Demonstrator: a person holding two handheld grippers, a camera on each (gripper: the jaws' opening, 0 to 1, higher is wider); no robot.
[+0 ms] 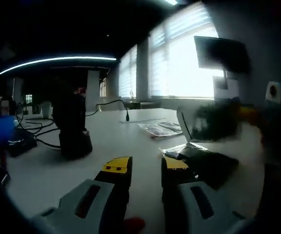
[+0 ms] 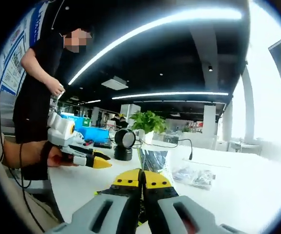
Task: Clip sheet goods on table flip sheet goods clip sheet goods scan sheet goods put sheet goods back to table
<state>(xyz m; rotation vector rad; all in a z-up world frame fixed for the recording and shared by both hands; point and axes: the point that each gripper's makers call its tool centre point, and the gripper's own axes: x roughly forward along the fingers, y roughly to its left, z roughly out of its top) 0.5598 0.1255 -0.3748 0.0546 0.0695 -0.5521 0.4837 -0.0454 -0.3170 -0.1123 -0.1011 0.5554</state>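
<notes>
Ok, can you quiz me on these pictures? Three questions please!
1. True or false: the right gripper is shut on the sheet.
2. What stands on the table beyond the scanner? A) a plant B) a bike C) a dog
3. Fill in: the left gripper has its jaws ____.
Key: 1 true; 2 A; 3 open.

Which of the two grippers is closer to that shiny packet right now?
Right. The right gripper is shut on the packet, lifting it off the table. The left gripper hovers open beside it, not touching.
</notes>
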